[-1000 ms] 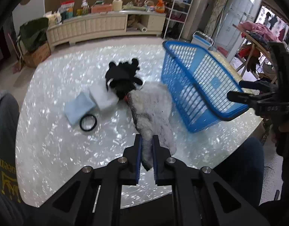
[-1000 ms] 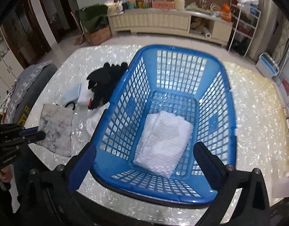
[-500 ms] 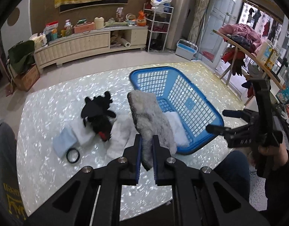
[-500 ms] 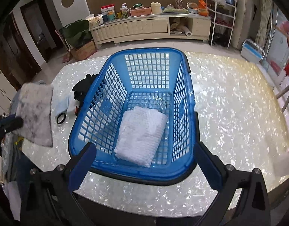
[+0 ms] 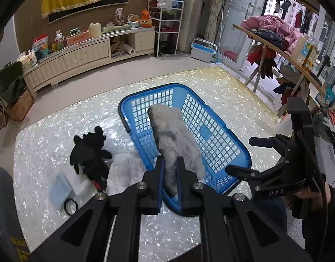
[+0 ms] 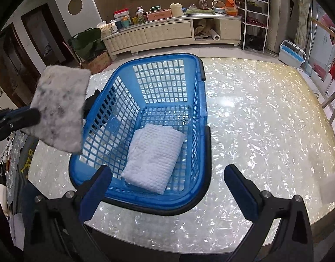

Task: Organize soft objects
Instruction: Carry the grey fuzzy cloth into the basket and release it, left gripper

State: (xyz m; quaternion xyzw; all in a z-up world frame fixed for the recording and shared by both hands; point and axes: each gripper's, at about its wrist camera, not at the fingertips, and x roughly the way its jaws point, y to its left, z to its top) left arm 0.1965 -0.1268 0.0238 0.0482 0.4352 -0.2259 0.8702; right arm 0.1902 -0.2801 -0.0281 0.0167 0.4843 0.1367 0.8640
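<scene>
While the left gripper (image 5: 170, 175) is pinching the grey fluffy cloth (image 5: 175, 139) tight between its blue pads, the cloth's lower end is disappearing behind the fingers and its upper part is hiding some of the blue basket (image 5: 213, 135) at twelve o'clock. In the right wrist view that one grey cloth (image 6: 60, 109) is hanging clear of the table at nine o'clock, just beside the basket's left wall. The right gripper (image 6: 167, 193) is standing wide with nothing between its pads, hovering at the basket's (image 6: 198, 100) near rim; one folded white towel (image 6: 154, 157) is lying inside. Out at ten o'clock in the left wrist view, one black plush toy (image 5: 91, 152) is lying on the pearly table (image 5: 47, 131), partly covering a white cloth (image 5: 125, 170). One pale blue cloth (image 5: 59, 190) and one black ring (image 5: 70, 204) are sitting at nine o'clock.
</scene>
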